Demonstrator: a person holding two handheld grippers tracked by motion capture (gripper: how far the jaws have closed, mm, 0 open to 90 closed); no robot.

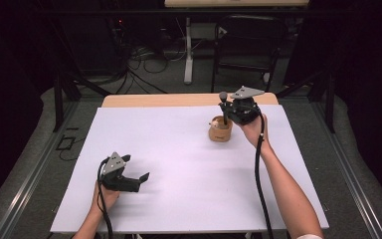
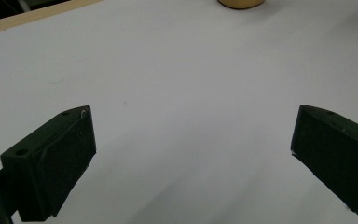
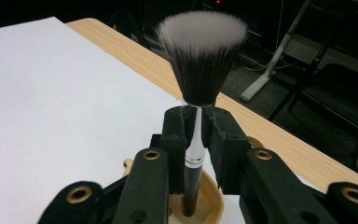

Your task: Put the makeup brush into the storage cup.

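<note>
Above the wooden cup (image 1: 220, 131), a brush (image 3: 198, 74) is clamped by the right tool (image 3: 195, 135); the left tool (image 1: 138, 179) is held wide apart.

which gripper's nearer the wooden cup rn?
Right. The right gripper sits directly over the wooden cup, jaws shut on the makeup brush standing in it. The left gripper is open, far off at the near-left of the table.

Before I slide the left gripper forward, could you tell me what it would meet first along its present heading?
Probably nothing nearby: the open left gripper faces bare white table cover; the tan holder sits far ahead.
</note>
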